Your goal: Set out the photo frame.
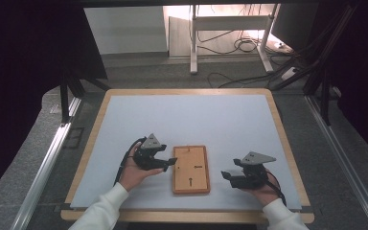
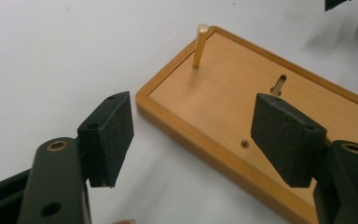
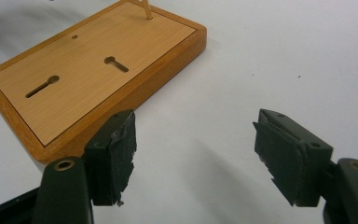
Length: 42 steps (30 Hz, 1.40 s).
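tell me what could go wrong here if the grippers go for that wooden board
The thin brass peg stands upright near one corner of the wooden board; a jaw sweeping in could bend it or knock it loose. The left gripper is open at the board's edge, so closing there might push the board across the smooth white mat. The right gripper's pads look ragged, so grip may slip.

Flat wood board point(image 1: 190, 169) w/ upright brass pin point(image 2: 199, 45).

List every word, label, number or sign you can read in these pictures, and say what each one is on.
None: no readable text anywhere.
The wooden board carries keyhole slots, a small hole and a brass peg, no lettering.
The left gripper, right gripper and white table mat bear no markings.
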Available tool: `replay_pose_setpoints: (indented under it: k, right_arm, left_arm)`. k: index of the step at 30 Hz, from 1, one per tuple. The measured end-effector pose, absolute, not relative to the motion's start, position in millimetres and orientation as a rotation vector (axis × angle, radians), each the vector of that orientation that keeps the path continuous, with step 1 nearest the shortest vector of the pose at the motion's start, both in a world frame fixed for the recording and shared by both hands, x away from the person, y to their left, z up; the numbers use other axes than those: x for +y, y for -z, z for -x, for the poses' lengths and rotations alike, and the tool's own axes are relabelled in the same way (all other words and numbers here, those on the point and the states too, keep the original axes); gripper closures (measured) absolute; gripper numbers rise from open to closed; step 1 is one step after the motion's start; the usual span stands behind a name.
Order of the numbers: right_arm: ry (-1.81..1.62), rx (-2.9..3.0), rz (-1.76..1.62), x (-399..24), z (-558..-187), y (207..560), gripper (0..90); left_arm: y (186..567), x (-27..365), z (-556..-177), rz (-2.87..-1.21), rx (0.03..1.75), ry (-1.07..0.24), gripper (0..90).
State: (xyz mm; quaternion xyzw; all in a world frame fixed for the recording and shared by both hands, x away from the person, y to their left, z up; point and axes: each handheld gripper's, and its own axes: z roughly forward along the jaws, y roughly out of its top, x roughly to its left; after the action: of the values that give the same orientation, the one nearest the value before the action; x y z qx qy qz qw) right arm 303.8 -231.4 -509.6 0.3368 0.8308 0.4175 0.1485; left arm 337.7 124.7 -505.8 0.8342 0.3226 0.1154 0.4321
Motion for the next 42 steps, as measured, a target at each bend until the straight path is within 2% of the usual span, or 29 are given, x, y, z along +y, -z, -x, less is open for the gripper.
replay_pose_setpoints:
  k: [7,14,18,22,32,42]
  right_arm:
    - [-1.196,2.392,-0.966,-229,-303,510,29.0]
    - [-1.191,2.393,-0.968,-228,-302,512,28.9]
    - [-1.219,2.391,-0.98,-226,-302,511,28.8]
    - [-1.219,2.4,-0.968,-223,-300,512,28.6]
    - [-1.222,2.406,-0.965,-220,-299,512,28.6]
    - [-1.216,2.407,-0.953,-221,-298,512,28.6]
  left_arm:
    - [509,102,-353,-2.11,0.744,-0.29,31.4]
    - [515,82,-368,-2.145,0.693,-0.293,37.7]
    - [518,77,-376,-2.146,0.691,-0.278,44.2]
    - [521,74,-383,-2.144,0.695,-0.269,54.9]
    - [525,75,-387,-2.142,0.692,-0.275,62.4]
    - [526,70,-389,-2.137,0.681,-0.248,80.8]
